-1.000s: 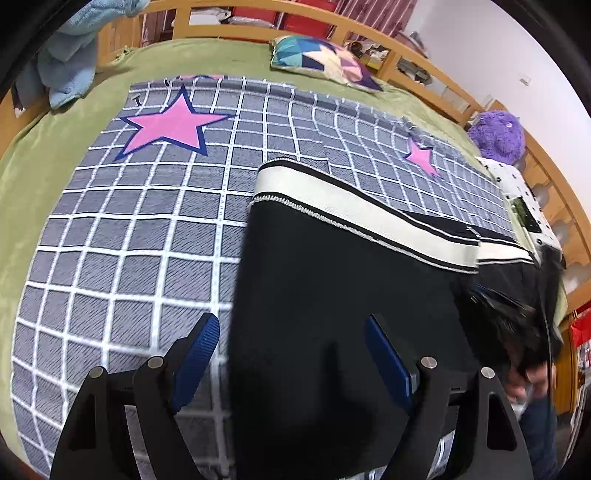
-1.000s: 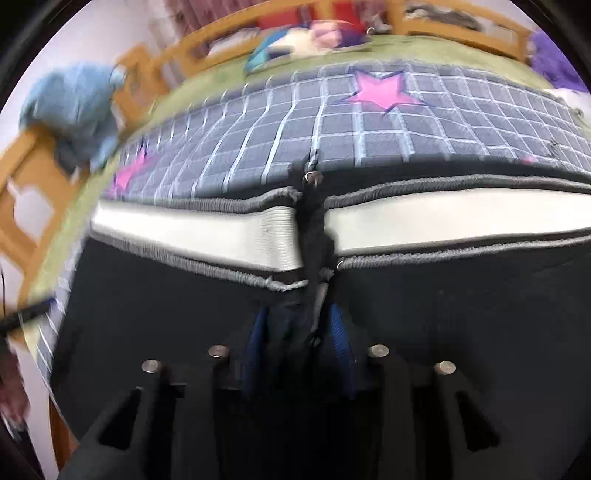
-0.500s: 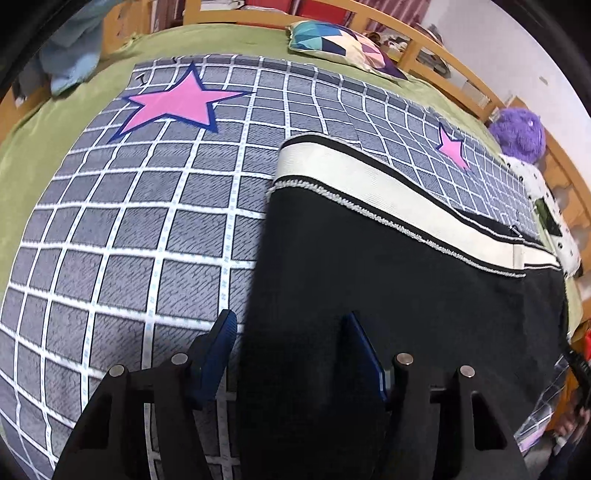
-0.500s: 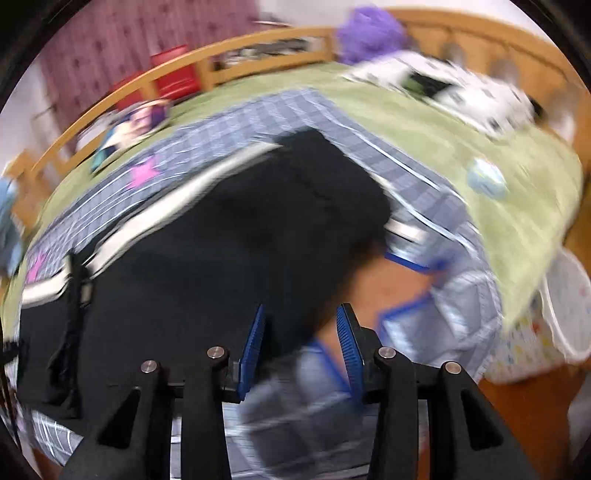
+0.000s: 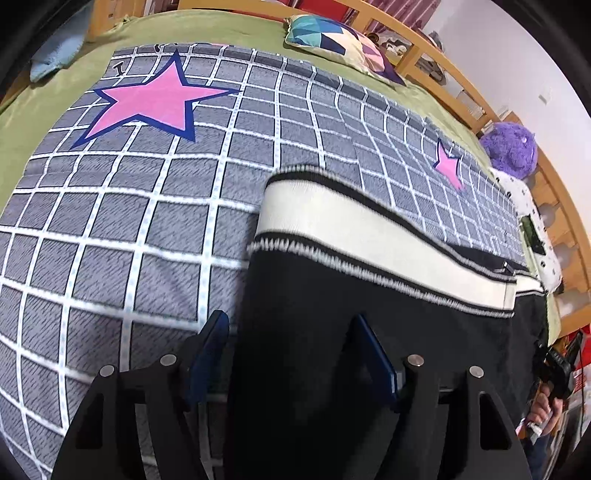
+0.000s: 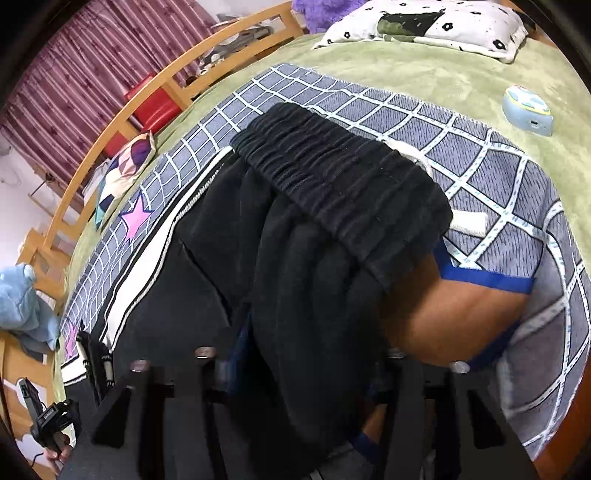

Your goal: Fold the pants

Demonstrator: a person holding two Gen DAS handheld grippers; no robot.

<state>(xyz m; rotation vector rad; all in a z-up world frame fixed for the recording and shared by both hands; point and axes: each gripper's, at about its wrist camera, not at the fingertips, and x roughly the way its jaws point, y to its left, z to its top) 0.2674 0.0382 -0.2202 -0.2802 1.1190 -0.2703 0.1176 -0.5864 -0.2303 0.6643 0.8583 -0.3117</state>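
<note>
Pants (image 5: 369, 332), black with a white side stripe: spread along the checked blanket (image 5: 147, 229) near its front edge. Left gripper (image 5: 291, 339): jaws wide apart, straddling the pants' cuff-end edge, gripping nothing. Right gripper (image 6: 299, 373): jaws parted, bunched waistband fabric between them; grip unclear.

Green bed (image 5: 229, 29): checked blanket (image 5: 110, 221), pillows (image 5: 332, 40).

I count one pair of black pants (image 5: 369, 332), one grid blanket (image 5: 129, 221) with two pink stars (image 5: 147, 103), three pillows (image 5: 332, 40), one purple plush toy (image 5: 511, 147), one blue toy (image 6: 20, 295) and two grippers (image 5: 291, 354)
</note>
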